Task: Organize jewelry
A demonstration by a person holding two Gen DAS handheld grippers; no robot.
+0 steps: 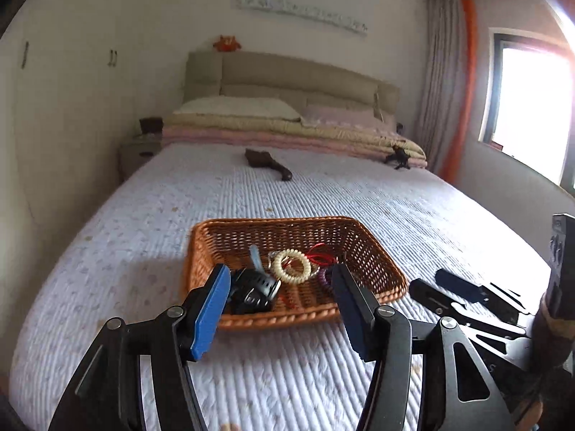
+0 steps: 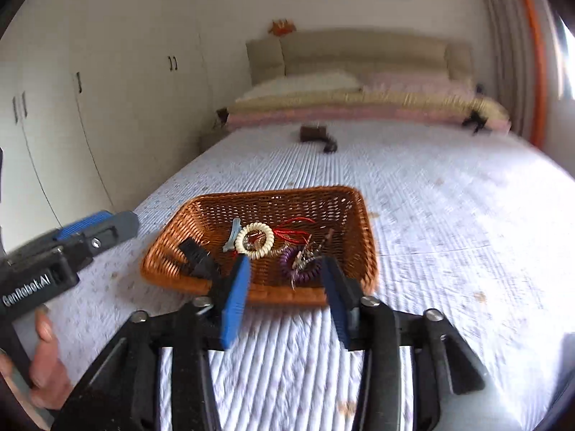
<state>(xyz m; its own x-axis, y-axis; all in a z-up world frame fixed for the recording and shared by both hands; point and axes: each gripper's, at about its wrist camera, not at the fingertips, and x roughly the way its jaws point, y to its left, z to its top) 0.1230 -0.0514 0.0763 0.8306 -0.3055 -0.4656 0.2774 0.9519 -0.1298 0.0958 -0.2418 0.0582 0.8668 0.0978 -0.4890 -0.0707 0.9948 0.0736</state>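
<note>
A brown wicker basket [image 1: 370, 248] [image 2: 345, 212] sits on the white bedspread. In it lie a cream coil bracelet [image 1: 291, 266] [image 2: 255, 240], a red cord [image 1: 320, 255] [image 2: 294, 233], a purple coil band [image 2: 287, 262], a light blue clip [image 1: 256, 256] [image 2: 231, 239], a black watch [image 1: 253, 289] [image 2: 197, 258] and a metal hair clip [image 2: 309, 255]. My left gripper [image 1: 280, 287] is open and empty just before the basket's near rim. My right gripper [image 2: 285, 273] is open and empty at the basket's near rim; it also shows in the left wrist view [image 1: 467, 298].
A dark brown wooden object [image 1: 267, 163] [image 2: 318, 134] lies farther up the bed. A small black object [image 1: 397, 156] [image 2: 474, 120] sits by the folded quilts [image 1: 287, 129]. Wardrobe doors [image 2: 90, 89] stand left, a window [image 1: 532, 115] right.
</note>
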